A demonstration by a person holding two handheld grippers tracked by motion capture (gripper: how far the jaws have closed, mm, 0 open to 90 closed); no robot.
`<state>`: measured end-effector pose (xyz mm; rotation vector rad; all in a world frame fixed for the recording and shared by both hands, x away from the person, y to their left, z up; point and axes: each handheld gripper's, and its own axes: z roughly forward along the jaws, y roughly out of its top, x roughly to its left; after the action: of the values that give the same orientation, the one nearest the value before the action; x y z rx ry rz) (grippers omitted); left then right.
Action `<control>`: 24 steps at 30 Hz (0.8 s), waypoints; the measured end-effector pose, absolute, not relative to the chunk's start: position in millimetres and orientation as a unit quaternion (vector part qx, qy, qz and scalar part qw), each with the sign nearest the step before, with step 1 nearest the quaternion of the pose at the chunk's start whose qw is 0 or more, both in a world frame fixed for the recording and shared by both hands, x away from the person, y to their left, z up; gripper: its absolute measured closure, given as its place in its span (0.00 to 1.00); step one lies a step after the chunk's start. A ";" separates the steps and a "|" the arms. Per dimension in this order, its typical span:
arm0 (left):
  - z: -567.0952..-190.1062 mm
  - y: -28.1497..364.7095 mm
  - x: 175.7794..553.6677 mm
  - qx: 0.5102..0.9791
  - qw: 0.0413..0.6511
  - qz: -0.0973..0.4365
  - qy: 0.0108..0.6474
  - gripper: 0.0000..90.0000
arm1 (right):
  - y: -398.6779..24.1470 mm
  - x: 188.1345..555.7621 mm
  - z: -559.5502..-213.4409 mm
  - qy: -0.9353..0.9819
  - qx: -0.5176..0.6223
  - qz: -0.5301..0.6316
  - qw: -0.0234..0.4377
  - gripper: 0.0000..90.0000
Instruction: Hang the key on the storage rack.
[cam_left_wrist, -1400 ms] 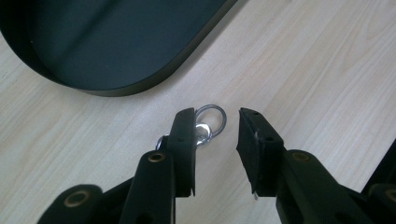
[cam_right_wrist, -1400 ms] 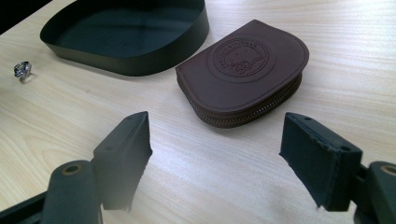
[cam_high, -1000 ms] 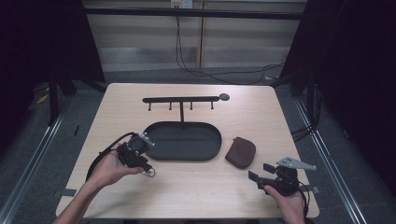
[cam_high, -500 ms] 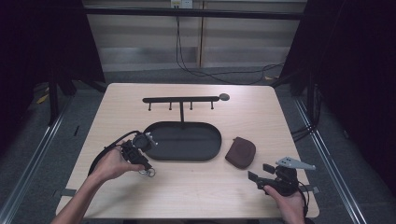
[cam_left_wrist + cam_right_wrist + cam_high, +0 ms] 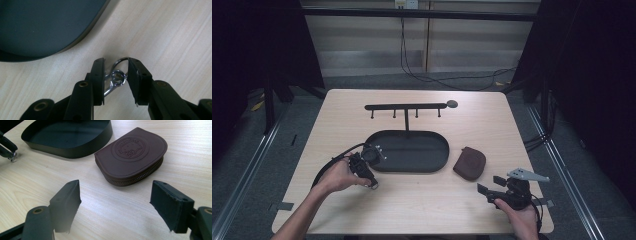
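My left gripper [image 5: 115, 80] points down at the table beside the left end of the dark oval tray [image 5: 412, 170]. A silver key ring with a swivel clasp [image 5: 117, 75] sits between its pads and touches both. The jaws have just eased open slightly, and the ring is still between them. In the high view the key ring [image 5: 374, 186] rests at the tabletop under the left gripper [image 5: 372, 181]. My right gripper [image 5: 115, 202] stands open and empty near the front right edge, facing a brown zipped leather pouch [image 5: 131, 155]. The right gripper [image 5: 490, 184] is a short way in front of the pouch [image 5: 469, 163].
A black hook rack [image 5: 407, 106] rises from the tray's far side, with several small pegs on its bar. The tray's wall [image 5: 75, 147] lies left of the pouch. A black cable [image 5: 329, 165] loops from the left gripper. Bare wood spans the table's front middle.
The left hand has sunk a little toward the tabletop with the key ring in its jaws. The right hand and the pouch have not moved.
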<state>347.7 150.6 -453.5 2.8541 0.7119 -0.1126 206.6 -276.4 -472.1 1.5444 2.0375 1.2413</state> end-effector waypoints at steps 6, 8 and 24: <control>-458.9 148.1 345.9 0.966 0.094 -0.041 0.237 0.76 | -276.5 206.7 -472.3 0.709 0.537 0.432 0.148 0.26; -460.3 147.8 345.9 0.967 0.096 -0.041 0.233 0.78 | -276.4 206.8 -472.3 0.709 0.538 0.432 0.148 0.26; -451.5 155.0 344.6 0.963 0.102 -0.039 0.245 0.98 | -276.7 207.5 -472.9 0.708 0.542 0.429 0.148 0.26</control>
<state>344.6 155.0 -451.5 2.8445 0.7231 -0.1143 207.5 -276.7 -472.9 1.5575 2.0357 1.2332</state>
